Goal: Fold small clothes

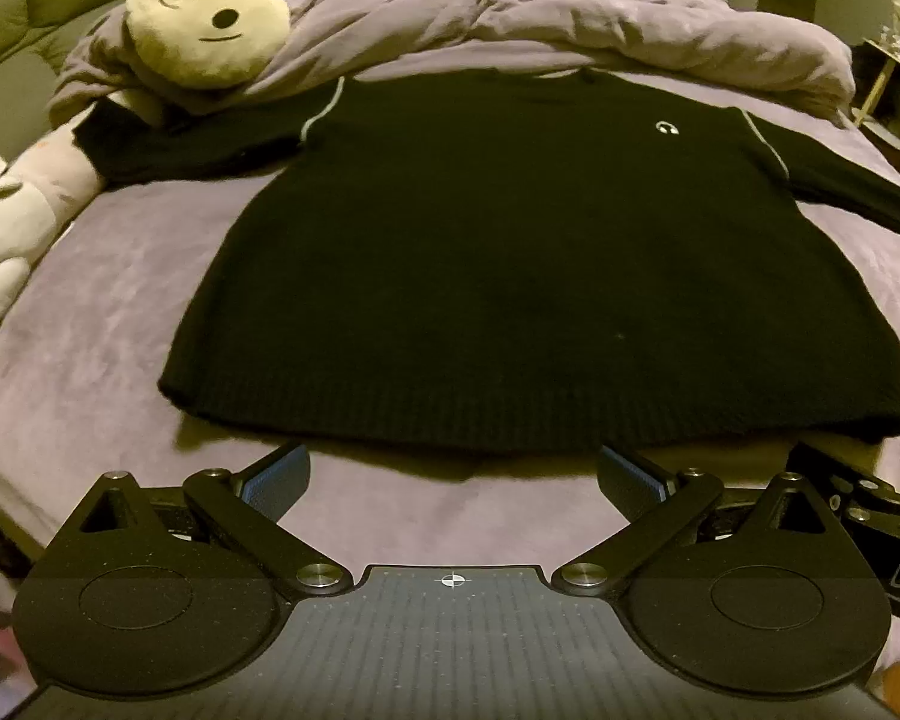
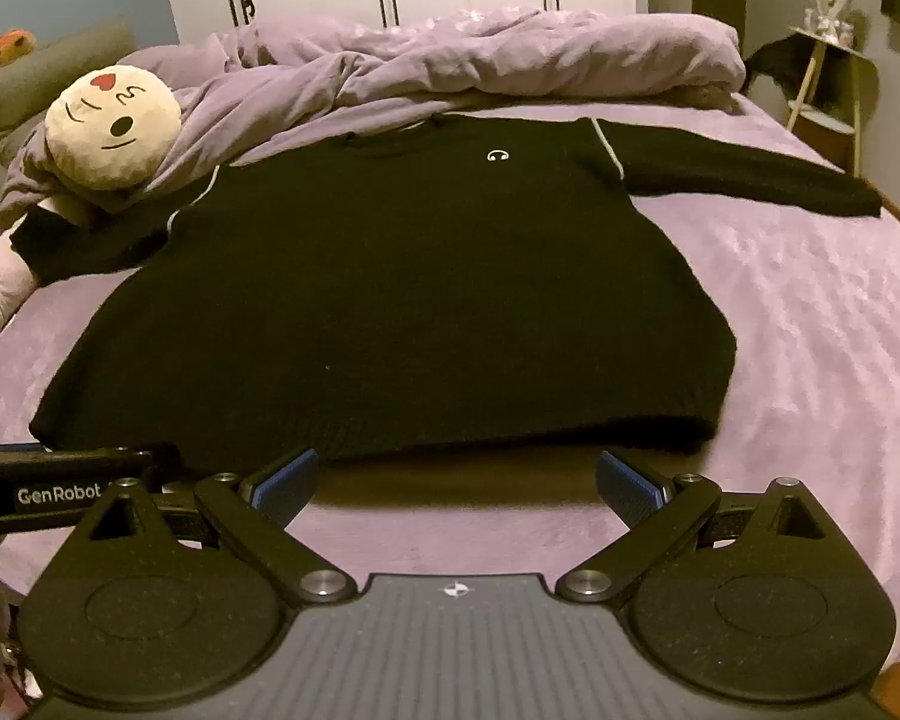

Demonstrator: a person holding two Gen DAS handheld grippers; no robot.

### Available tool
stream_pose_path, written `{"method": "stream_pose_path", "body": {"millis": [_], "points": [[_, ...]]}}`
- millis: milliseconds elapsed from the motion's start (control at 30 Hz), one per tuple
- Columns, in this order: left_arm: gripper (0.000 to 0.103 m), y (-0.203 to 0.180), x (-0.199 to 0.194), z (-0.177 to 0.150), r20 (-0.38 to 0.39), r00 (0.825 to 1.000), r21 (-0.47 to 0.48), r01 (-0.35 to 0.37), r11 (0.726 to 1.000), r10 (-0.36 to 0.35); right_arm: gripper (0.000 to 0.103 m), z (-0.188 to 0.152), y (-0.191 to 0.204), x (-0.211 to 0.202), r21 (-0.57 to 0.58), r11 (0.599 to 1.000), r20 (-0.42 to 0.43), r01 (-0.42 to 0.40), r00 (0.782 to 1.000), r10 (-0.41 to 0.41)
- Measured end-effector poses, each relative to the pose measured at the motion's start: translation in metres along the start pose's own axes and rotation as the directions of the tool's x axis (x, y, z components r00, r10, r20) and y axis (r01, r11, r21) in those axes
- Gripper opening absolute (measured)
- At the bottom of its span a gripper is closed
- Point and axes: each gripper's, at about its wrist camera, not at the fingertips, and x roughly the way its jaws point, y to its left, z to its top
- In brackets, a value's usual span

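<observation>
While spread flat and face up across the middle of the bed, black sweater with both sleeves out toward the side edges, hem at the near edge. Just short of that hem: left gripper wide open, holding nothing; right gripper same, gaping and empty. Rumpled purple duvet bunched along the far edge, round plush face near the far left corner.

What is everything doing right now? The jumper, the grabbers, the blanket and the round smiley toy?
black sweater: spread flat on the bed, front up, sleeves out, unfolded.
left gripper: open, empty, just short of the hem.
right gripper: open, empty, just short of the hem.
duvet: bunched up behind the collar.
round plush: lying on the duvet, face up.
</observation>
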Motion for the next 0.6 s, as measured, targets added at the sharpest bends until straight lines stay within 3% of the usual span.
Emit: {"method": "stream_pose_path", "body": {"millis": [600], "points": [[0.103, -0.0041, 0.0029, -0.0012, -0.006, 1.0, 0.012, 0.005, 1.0, -0.005, 0.099, -0.0035, -0.0016, -0.0009, -0.007, 1.0, 0.019, -0.011, 1.0, 0.011]]}}
